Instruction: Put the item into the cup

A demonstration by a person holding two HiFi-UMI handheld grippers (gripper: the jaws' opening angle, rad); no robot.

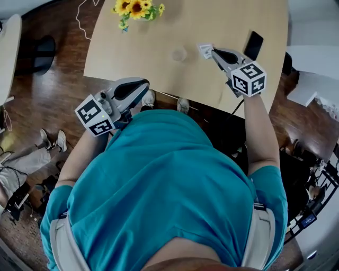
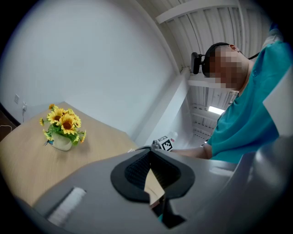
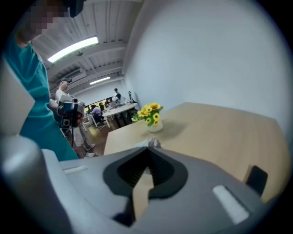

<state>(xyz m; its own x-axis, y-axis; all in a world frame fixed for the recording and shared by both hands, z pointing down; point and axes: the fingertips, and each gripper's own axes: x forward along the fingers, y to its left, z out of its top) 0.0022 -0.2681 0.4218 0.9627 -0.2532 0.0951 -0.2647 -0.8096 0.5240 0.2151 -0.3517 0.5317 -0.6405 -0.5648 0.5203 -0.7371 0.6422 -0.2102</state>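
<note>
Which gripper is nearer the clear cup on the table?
The right. The right gripper, pinching a small white item, is just right of the cup; the left gripper sits back at the edge of the table.

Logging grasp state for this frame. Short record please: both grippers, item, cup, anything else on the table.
right gripper: shut on small white item, held right of the cup
left gripper: shut, empty, by the near edge of the table
cup: clear, upright on table, item not in it
also on table: sunflowers, black phone
</note>
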